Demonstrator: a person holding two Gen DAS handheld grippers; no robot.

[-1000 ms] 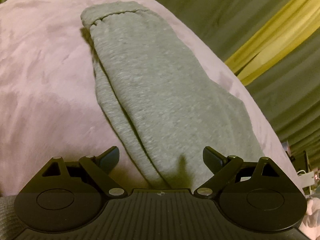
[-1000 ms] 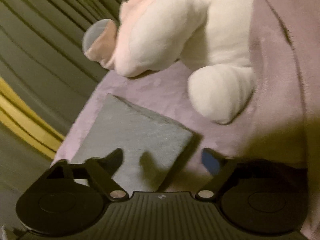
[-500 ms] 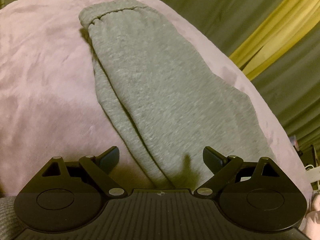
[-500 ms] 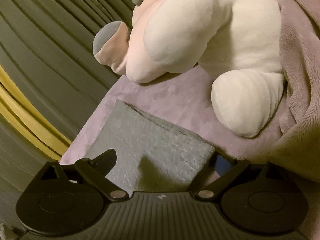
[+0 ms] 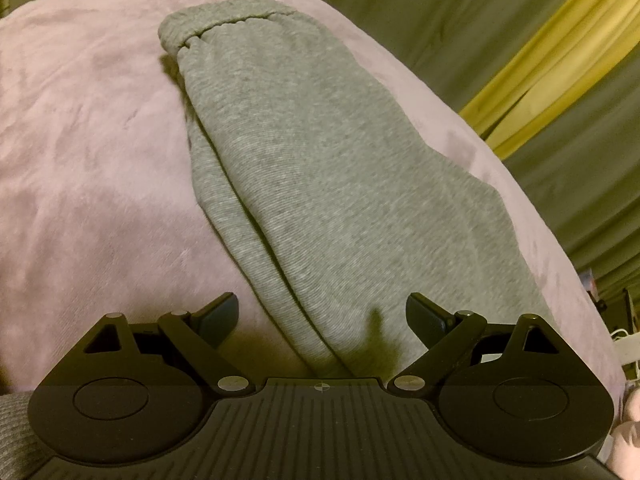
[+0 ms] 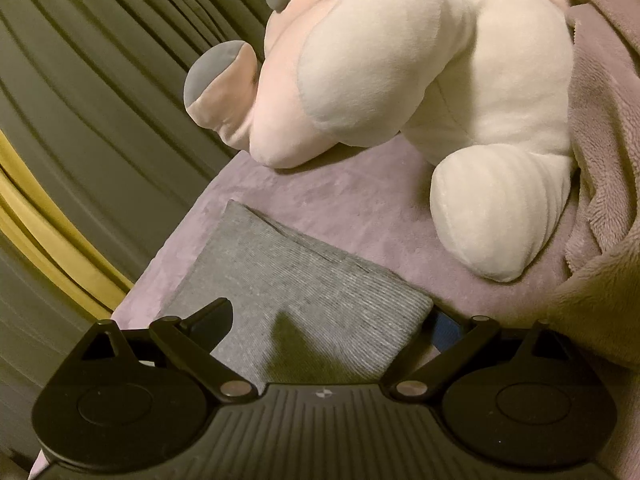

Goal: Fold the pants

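Pants lying ahead of left claw, fingers spread wide

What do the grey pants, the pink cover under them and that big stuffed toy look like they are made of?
Grey pants: soft heathered jersey knit, probably cotton blend; fine ribbed rows and a gathered elastic end show.
Pink cover: velvety plush fleece, likely synthetic; matte, with brushed streaks.
Stuffed toy: short-pile plush over soft filling; smooth, puffy, with seams.

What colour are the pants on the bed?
Grey pants; the left wrist view shows them best.
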